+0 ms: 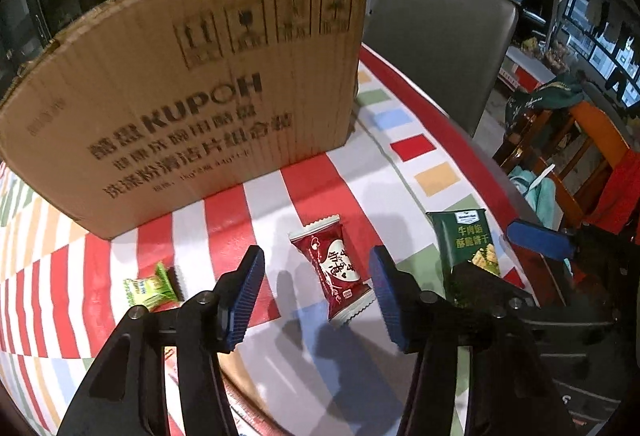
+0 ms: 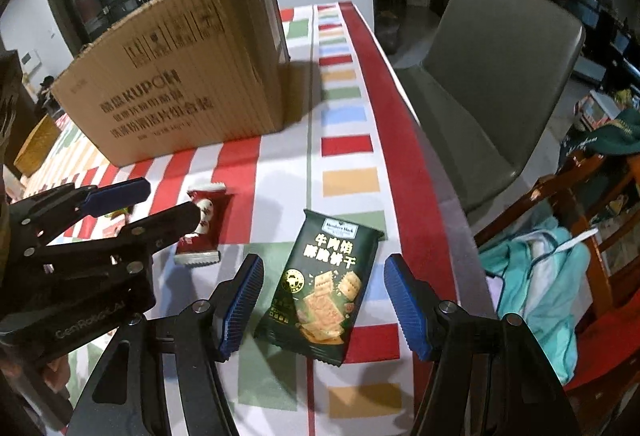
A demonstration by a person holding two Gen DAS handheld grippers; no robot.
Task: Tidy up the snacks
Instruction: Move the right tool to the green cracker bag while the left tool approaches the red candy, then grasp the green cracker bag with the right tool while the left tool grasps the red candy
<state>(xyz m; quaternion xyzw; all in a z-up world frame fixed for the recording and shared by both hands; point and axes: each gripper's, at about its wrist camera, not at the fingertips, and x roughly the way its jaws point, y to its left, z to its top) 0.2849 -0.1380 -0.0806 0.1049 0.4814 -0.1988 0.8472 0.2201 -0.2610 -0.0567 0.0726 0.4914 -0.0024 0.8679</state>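
A red candy packet (image 1: 336,272) lies on the striped tablecloth (image 1: 248,208), between the blue pads of my left gripper (image 1: 316,292). The pads stand clear of it on both sides, so the gripper is open. A dark green cracker packet (image 2: 320,284) lies flat between the fingers of my right gripper (image 2: 324,300), which is also open with gaps on each side. The right wrist view shows the left gripper (image 2: 168,204) over the red candy packet (image 2: 204,224). The cracker packet (image 1: 466,248) and the right gripper (image 1: 508,256) appear at the right of the left wrist view.
A small light green candy (image 1: 148,288) lies left of my left gripper. A tall cardboard box (image 1: 180,96) (image 2: 180,76) stands behind the snacks. The table edge (image 2: 400,124) runs along the right, with a grey chair (image 2: 492,84) and a wooden chair with clothes (image 2: 560,244) beyond.
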